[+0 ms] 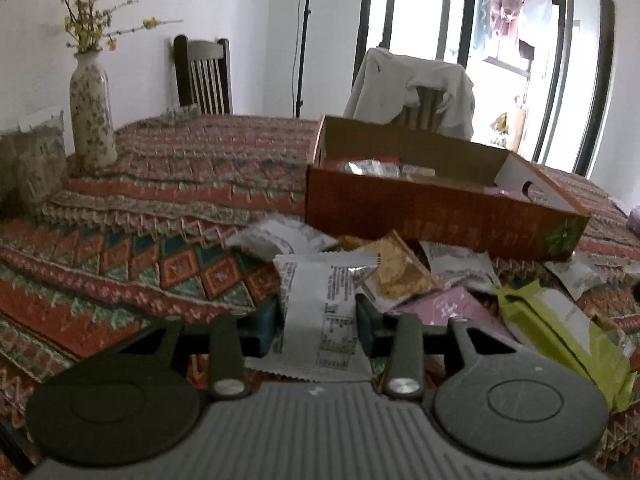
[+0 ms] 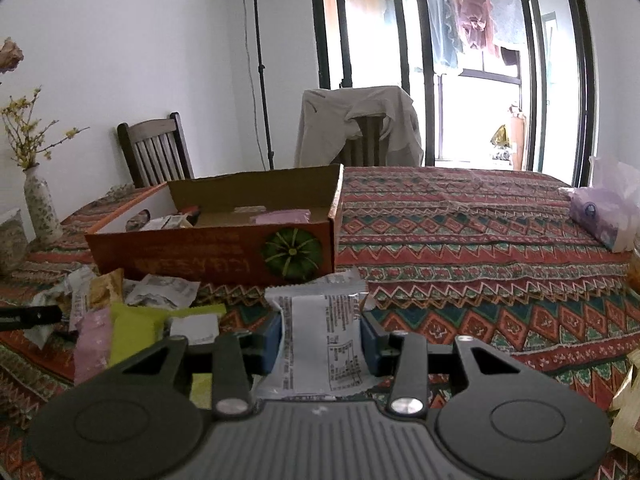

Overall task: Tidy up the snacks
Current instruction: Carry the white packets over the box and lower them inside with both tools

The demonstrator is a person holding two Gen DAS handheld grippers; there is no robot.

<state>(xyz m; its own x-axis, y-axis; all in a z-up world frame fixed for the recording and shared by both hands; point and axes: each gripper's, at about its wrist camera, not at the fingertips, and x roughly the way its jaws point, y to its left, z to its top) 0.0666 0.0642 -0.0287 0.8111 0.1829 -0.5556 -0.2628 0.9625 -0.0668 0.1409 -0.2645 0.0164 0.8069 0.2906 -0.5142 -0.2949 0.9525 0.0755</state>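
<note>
Your left gripper (image 1: 319, 322) clamps a white snack packet (image 1: 320, 312); your right gripper (image 2: 322, 338) clamps another packet (image 2: 320, 340). Ahead lies the snack pile (image 1: 420, 276), then the cardboard box (image 2: 216, 252) on the patterned tabletop (image 2: 480, 240). Behind stand chairs (image 2: 156, 152) and windows (image 2: 460, 60).

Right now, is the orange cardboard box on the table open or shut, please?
Open. The orange cardboard box has no lid over it, and both views look past its rim at snack packets lying inside.
</note>
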